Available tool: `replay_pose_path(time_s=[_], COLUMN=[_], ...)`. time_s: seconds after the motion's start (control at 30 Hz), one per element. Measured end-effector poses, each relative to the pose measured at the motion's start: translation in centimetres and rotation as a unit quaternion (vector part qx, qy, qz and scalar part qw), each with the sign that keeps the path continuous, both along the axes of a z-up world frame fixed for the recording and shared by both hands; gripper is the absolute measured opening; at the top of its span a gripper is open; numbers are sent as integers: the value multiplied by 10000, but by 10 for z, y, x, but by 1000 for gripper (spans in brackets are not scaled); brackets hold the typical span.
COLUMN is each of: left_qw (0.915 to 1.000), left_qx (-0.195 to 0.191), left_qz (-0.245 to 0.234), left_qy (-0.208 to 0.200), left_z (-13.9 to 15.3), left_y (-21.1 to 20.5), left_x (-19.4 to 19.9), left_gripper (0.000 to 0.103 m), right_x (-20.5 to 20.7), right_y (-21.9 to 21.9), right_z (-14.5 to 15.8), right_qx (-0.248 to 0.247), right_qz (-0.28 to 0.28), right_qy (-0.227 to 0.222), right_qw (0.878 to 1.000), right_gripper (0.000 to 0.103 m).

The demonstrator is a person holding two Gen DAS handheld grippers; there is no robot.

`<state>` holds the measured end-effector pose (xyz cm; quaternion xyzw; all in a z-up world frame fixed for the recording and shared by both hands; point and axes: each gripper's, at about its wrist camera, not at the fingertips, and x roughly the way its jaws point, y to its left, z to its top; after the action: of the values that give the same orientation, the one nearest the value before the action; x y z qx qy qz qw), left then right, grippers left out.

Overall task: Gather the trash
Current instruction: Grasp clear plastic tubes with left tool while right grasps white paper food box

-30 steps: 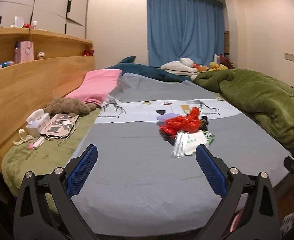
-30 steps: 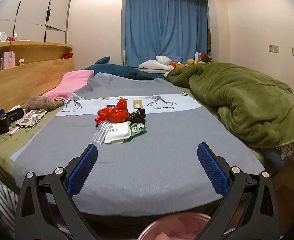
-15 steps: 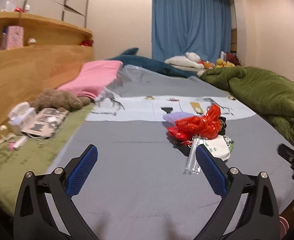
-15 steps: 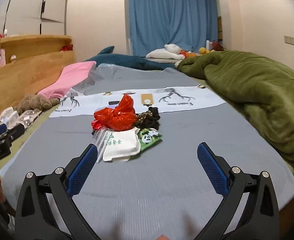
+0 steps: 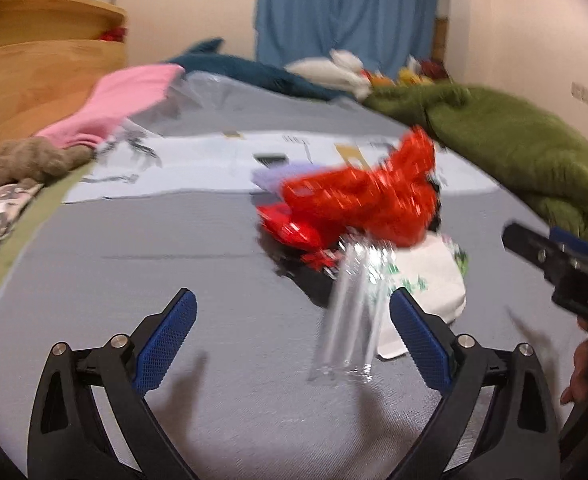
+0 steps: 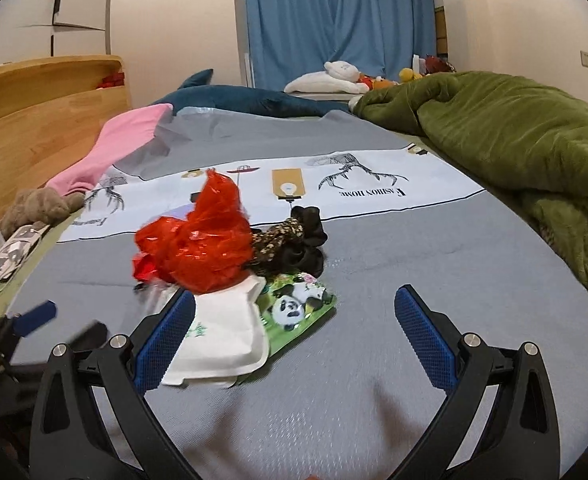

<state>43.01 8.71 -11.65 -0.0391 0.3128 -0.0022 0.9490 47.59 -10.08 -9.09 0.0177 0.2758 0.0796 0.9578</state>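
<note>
A pile of trash lies on the grey bedsheet (image 6: 414, 264). It holds a crumpled red plastic bag (image 6: 202, 248) (image 5: 366, 204), a white packet (image 6: 226, 336) (image 5: 426, 284), a green panda wrapper (image 6: 294, 308), a clear plastic wrapper (image 5: 354, 316) and a dark leopard-print scrunchie (image 6: 290, 244). My left gripper (image 5: 292, 340) is open and empty, low over the sheet, with the clear wrapper just inside its right finger. My right gripper (image 6: 294, 340) is open and empty, with the white packet and panda wrapper between its fingers. The left view is blurred.
A green duvet (image 6: 514, 140) is heaped along the right. A pink pillow (image 6: 122, 148), a brown plush toy (image 6: 34, 208) and a wooden headboard (image 6: 34, 120) are on the left. A blue shark plush (image 6: 246, 100) and soft toys lie by the blue curtain.
Both grippers have moved forward and lower toward the trash pile, which now looms much larger. Both stay open. The pink bin at the right view's bottom edge has dropped out of sight.
</note>
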Motion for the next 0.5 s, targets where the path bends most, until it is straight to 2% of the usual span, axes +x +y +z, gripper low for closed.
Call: replay_pose_path(time_s=[0.1, 0.17, 0.27, 0.33, 0.4, 0.5], left_qw=[9989, 9981, 9971, 9967, 9970, 9978], left_qx=[-61, -115, -183, -256, -376, -545], left_qz=[-269, -365, -455, -503, -435, -176], left_qy=[383, 482, 585, 584, 520, 328], left_z=[-11, -15, -20, -21, -19, -14], left_y=[-7, -10, -12, -12, -7, 5], left_x=[19, 26, 31, 29, 26, 23], left_gripper=[75, 67, 47, 15, 6, 3], right_x=[11, 16, 23, 23, 23, 22], right_y=[1, 1, 0, 1, 3, 14], right_z=[-9, -14, -22, -25, -25, -24], right_qx=[-29, -30, 19, 62, 137, 155], right_qz=[-9, -26, -32, 25, 145, 509], right_qy=[49, 84, 154, 175, 142, 101], right_qw=[10000, 10000, 9999, 9998, 9997, 9985], right_gripper=[98, 98, 98, 98, 98, 98])
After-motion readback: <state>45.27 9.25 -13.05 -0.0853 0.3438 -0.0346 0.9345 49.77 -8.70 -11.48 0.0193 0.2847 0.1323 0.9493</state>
